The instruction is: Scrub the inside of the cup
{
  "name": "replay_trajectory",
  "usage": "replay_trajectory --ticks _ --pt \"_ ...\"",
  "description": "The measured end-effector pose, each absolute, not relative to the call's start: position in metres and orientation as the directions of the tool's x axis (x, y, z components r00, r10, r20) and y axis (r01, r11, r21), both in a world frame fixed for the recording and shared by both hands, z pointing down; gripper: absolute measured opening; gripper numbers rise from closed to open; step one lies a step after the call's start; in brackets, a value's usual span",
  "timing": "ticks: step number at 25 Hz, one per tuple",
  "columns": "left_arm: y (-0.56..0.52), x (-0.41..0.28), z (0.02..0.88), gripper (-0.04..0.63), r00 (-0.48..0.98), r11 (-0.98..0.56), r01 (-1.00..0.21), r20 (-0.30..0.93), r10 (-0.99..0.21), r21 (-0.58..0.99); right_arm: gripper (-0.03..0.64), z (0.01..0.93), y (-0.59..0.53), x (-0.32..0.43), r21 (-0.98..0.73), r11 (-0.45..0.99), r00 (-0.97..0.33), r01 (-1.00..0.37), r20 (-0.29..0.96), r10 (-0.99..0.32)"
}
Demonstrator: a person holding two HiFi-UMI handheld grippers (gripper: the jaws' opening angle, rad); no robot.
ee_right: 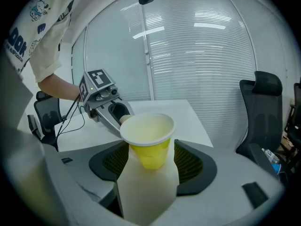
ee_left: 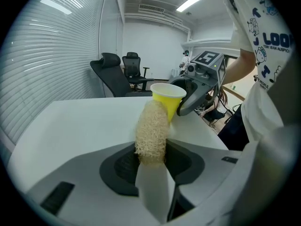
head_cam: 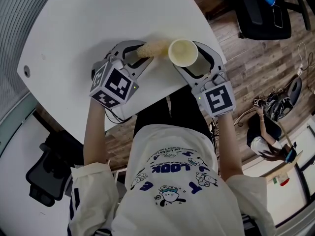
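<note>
Seemingly the right gripper's [head_cam: 189,58] jaws stand wide around the yellow cup [head_cam: 183,52] at upper middle, pads off its wall. The loofah [head_cam: 152,48], clamped in the left gripper [head_cam: 143,54] beside the rim, could topple it near the table [head_cam: 98,28] edge.

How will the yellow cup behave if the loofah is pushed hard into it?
The cup looks thin-walled and probably light, so it would likely flex or dent under a hard squeeze. It narrows toward the base with a wide rim, so a sideways push from the loofah could tip it.
</note>
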State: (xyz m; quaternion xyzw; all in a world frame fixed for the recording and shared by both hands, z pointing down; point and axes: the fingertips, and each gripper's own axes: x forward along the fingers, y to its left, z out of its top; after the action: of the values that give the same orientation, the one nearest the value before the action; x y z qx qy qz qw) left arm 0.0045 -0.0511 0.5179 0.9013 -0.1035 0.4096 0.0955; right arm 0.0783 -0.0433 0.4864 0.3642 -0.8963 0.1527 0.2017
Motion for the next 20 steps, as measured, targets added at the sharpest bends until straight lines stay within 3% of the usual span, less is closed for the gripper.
replay_trajectory --ticks 20 --pt "-0.049 0.013 0.518 0.167 0.649 -0.958 -0.27 0.753 -0.106 0.098 0.282 0.48 -0.055 0.08 -0.19 0.641 -0.653 -0.744 0.412 -0.636"
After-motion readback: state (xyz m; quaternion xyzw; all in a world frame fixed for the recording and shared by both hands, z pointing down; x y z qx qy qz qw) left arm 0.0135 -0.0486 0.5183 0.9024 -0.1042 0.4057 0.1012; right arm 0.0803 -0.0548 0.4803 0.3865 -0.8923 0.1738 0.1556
